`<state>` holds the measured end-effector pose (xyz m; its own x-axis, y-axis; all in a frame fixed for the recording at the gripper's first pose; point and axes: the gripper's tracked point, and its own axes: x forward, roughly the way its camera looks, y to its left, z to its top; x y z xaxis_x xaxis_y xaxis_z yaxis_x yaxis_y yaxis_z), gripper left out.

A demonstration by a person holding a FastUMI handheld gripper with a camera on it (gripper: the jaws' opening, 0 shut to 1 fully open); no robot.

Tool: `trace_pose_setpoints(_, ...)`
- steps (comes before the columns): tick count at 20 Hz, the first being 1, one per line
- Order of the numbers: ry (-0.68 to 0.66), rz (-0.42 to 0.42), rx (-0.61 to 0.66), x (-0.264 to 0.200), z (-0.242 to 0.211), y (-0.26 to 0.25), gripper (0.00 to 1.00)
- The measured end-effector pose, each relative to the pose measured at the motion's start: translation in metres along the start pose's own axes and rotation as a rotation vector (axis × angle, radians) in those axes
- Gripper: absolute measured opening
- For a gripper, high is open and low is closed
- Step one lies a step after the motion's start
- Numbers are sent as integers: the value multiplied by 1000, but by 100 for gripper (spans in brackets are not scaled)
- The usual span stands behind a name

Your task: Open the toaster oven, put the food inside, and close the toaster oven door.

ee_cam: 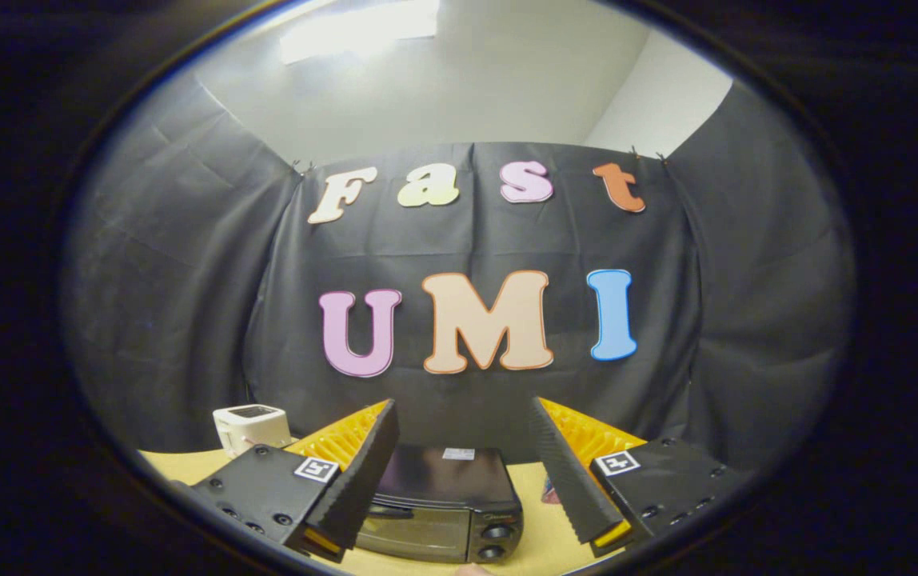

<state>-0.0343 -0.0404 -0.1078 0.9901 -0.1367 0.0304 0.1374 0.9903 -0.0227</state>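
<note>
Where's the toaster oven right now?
In the gripper view, the toaster oven sits on the yellow table, framed between the open gripper fingers, its door closed.

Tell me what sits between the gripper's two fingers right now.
In the gripper view, the black toaster oven sits between and just beyond the open gripper's fingers, on the yellow table, its door closed. Nothing is held.

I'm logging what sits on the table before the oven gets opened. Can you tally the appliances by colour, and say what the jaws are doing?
Black appliances: 1, the toaster oven, just ahead of the open, empty gripper, seen between its jaws.
White appliances: 1, the small white toaster, beyond the left jaw.
Total: 2, both on the yellow table.
</note>
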Motion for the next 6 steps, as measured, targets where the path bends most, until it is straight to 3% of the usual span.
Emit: trace_pose_setpoints(6,-7,0,-17,2,12,-12,100)
